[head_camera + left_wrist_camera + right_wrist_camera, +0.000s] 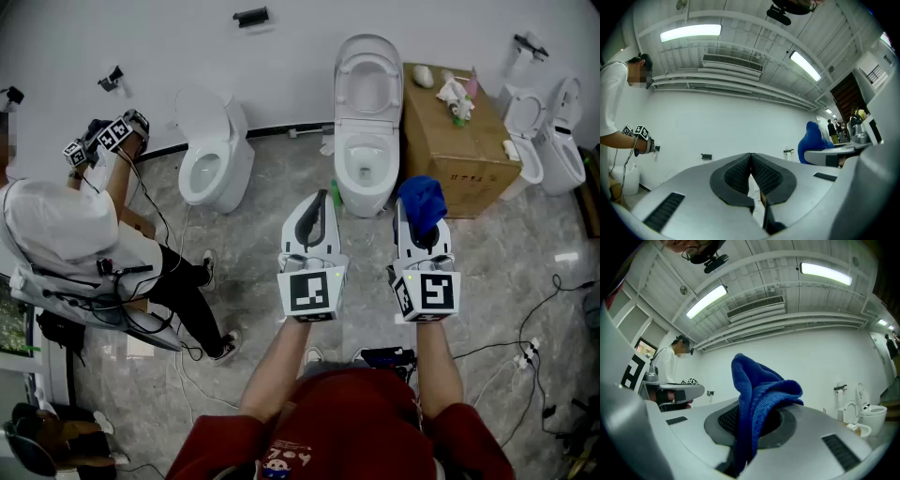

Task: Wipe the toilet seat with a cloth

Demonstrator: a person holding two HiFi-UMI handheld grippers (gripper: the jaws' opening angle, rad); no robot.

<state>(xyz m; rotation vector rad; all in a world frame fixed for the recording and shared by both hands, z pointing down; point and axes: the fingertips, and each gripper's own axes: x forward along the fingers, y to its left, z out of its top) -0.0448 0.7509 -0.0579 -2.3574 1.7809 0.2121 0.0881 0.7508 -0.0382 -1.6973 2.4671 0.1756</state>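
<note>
Pre-wipe carry: right gripper jaws clamp blue cloth, left gripper jaws shut, empty; next, likely reach to white toilet.

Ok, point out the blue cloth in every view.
Head view: blue cloth right of centre, bunched at the tip of the right gripper.
Left gripper view: blue cloth at mid-right.
Right gripper view: blue cloth at centre, clamped in the tongs and standing up.
Shared landmark: the person in the white shirt, at the left in all three views.
</note>
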